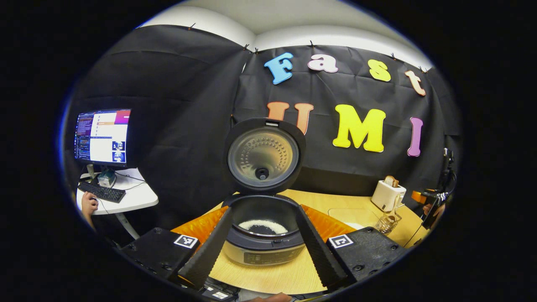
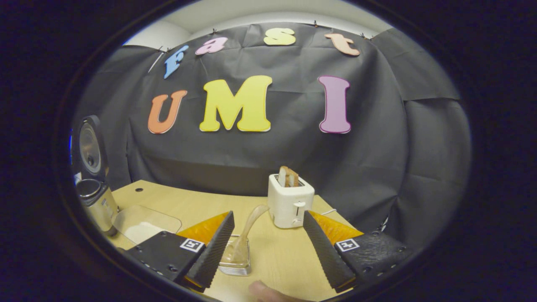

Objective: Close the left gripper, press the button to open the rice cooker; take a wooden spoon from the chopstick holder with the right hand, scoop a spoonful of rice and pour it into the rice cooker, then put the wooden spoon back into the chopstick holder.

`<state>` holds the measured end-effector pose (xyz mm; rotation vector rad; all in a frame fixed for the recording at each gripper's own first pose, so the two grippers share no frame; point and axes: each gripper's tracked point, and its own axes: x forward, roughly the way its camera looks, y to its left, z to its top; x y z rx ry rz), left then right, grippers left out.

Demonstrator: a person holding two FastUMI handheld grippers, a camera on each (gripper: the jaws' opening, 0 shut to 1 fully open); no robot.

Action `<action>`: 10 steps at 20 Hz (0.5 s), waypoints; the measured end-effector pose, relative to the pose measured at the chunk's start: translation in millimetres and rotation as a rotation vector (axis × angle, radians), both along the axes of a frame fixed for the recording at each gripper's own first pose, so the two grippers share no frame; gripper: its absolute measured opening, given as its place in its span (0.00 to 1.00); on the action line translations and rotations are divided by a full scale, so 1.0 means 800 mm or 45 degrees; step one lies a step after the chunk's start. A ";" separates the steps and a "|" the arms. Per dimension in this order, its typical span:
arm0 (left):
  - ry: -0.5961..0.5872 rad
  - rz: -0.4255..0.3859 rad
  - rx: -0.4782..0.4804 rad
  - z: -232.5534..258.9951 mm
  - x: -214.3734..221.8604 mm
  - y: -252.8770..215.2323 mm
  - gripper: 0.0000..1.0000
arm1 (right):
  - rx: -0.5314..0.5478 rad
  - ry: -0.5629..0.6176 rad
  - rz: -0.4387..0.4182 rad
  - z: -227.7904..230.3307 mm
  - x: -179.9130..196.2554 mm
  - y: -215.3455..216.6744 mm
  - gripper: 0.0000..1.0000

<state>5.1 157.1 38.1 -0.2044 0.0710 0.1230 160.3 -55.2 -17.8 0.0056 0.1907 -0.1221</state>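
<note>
Two grippers, both spread wide, neither holding anything. Left gripper [image 1: 264, 268] in the left gripper view: fingers splayed to either side of the rice cooker [image 1: 263, 241], not touching it as far as I can tell. Cooker lid [image 1: 263, 154] is up, standing nearly vertical behind the pot, inner plate facing the camera. White rice [image 1: 263, 226] lies in a ring at the bottom of the dark inner pot. Cooker sits on the wooden table [image 1: 293, 277].

Right gripper [image 2: 268, 262] in the right gripper view: jaws far apart, nothing between the pads. Glass chopstick holder [image 2: 237, 258] stands just beside the left finger, partly behind it; wooden spoon [image 2: 247, 235] sits in the holder, handle leaning up and right toward the toaster. White toaster [image 2: 290, 203] with bread slices [image 2: 288, 176] sticking out stands farther back, between the two fingers. Clear tray with rice [image 2: 142, 228] lies left on the table, next to the open cooker at the far left edge.

Left gripper view, far right: toaster and glass holder again, plus the other gripper and the hand holding it, too small to judge. Far left: monitor [image 1: 102, 136] and keyboard [image 1: 101, 192] on a white side desk, a hand [image 1: 89, 206] at its edge. Square black-and-white marker tags on both gripper bodies; cooker's front label unreadable.
</note>
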 end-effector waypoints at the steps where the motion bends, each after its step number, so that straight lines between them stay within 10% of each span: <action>1: -0.012 0.016 0.004 0.014 0.007 0.006 0.97 | 0.015 0.000 0.019 -0.005 -0.010 0.004 0.98; 10: -0.080 0.058 0.003 0.137 0.103 0.028 0.97 | 0.090 0.047 0.174 -0.031 -0.037 0.034 0.98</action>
